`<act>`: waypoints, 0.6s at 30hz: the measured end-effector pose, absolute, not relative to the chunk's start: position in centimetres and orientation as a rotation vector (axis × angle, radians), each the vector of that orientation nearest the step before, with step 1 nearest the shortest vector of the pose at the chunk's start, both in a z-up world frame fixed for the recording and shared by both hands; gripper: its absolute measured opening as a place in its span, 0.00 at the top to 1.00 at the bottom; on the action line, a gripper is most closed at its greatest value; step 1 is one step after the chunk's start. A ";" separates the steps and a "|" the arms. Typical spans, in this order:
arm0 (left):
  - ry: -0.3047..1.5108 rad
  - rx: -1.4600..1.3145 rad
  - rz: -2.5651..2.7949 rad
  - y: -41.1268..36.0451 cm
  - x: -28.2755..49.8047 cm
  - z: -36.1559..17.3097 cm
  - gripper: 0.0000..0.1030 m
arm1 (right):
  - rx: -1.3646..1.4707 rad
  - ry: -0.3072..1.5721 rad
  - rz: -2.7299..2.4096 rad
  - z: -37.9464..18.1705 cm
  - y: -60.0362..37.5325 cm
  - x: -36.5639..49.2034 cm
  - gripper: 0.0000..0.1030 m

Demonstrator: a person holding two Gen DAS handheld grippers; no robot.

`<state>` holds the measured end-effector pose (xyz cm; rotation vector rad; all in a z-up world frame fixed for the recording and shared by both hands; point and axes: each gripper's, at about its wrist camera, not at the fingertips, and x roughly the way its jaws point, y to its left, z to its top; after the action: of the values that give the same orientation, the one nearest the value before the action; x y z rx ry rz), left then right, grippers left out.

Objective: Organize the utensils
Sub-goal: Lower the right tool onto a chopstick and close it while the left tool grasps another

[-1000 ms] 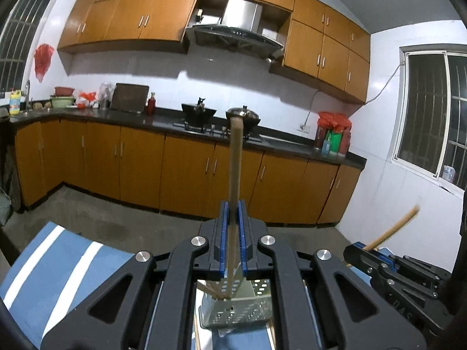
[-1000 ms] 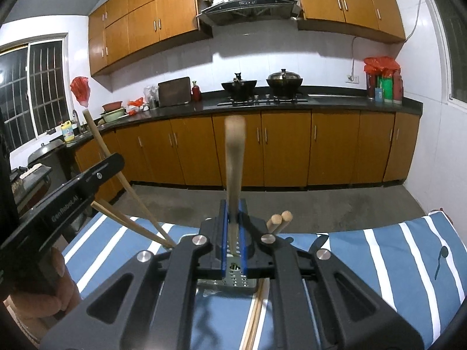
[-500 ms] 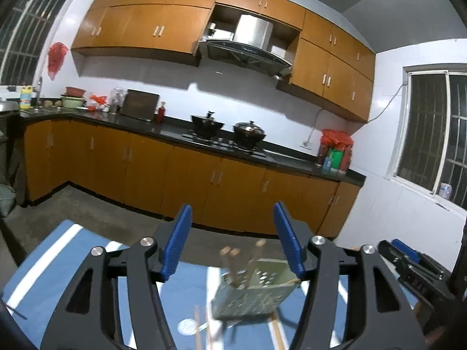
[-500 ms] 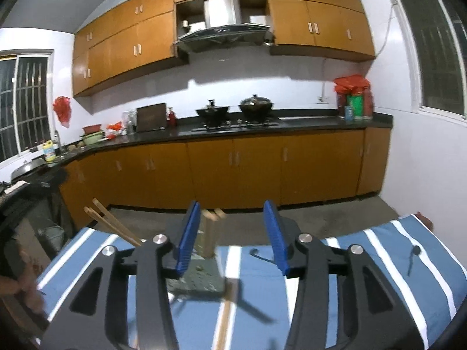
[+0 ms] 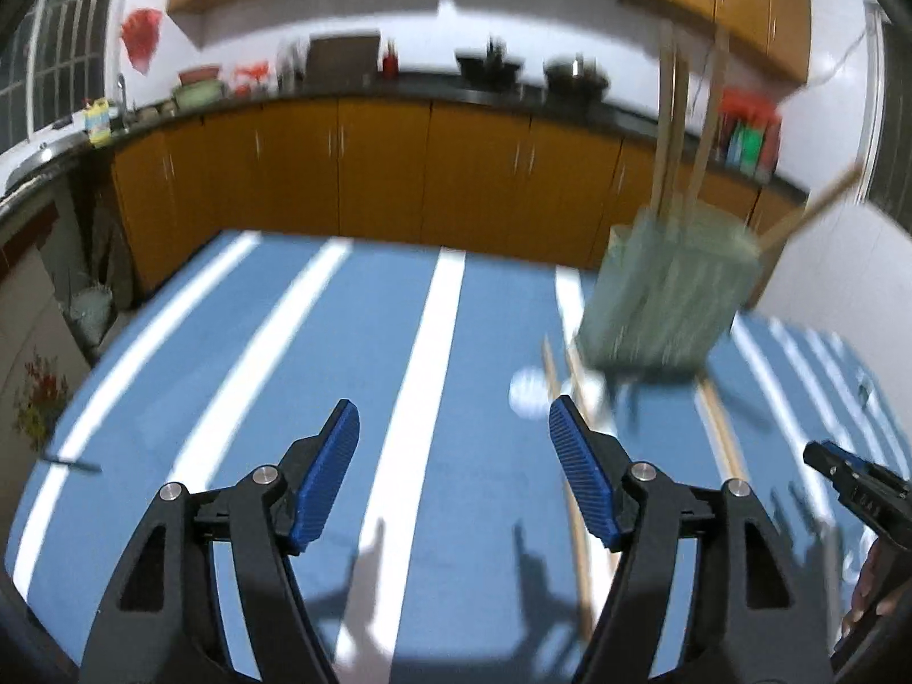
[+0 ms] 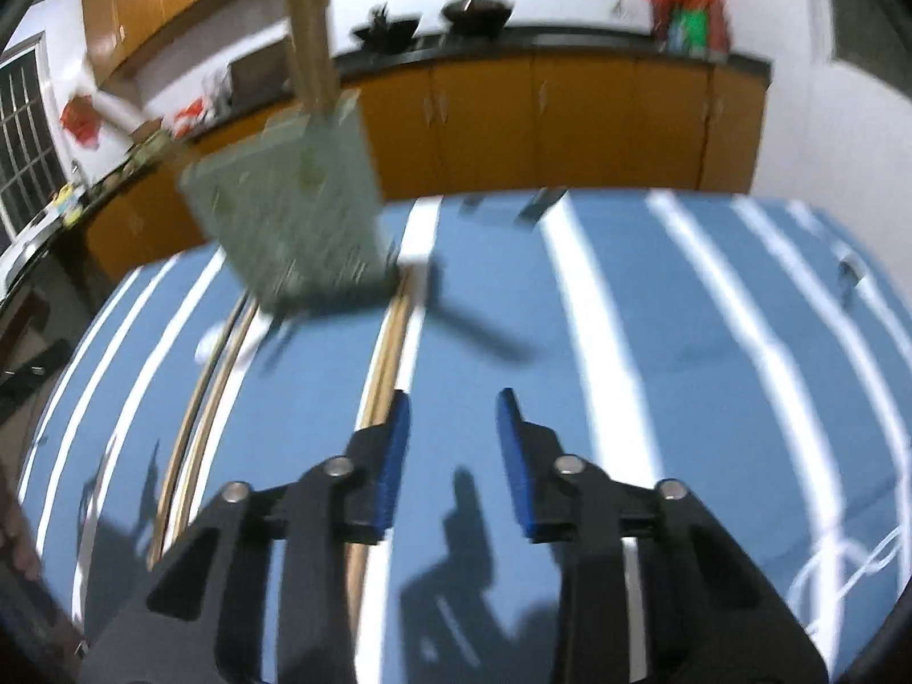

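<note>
A green perforated holder (image 5: 672, 296) stands on the striped cloth, ahead and to the right of my left gripper (image 5: 453, 407). Several chopsticks (image 5: 667, 114) stick up out of it. The left jaws are wide and still opening, with nothing between them. Loose chopsticks (image 5: 575, 456) lie on the cloth by its right finger. In the right wrist view the holder (image 6: 290, 216) is ahead to the left. My right gripper (image 6: 451, 399) is open, its jaws closing on nothing. A chopstick pair (image 6: 387, 353) lies just left of its left finger, and two more chopsticks (image 6: 211, 376) lie farther left.
The blue and white striped cloth (image 5: 285, 342) covers the table, whose far edge faces orange kitchen cabinets (image 5: 370, 171). A small white round item (image 5: 527, 393) lies near the holder's base. The right gripper's tip (image 5: 826, 459) and a hand (image 5: 872, 598) show at lower right.
Both grippers let go of the chopsticks they held upright; these now stand in the holder. Both opened, dropped lower and tilted down toward the cloth.
</note>
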<state>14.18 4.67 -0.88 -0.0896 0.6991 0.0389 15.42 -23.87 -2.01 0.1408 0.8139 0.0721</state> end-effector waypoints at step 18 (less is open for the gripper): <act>0.885 -0.019 -0.139 0.1 13.8 -6.6 0.51 | 0.062 0.908 0.083 -5.4 -20.5 15.7 0.92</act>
<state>13.80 0.13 -6.59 -0.0189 0.8851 -0.1392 15.66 -20.53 -5.44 0.0622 0.9081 0.0829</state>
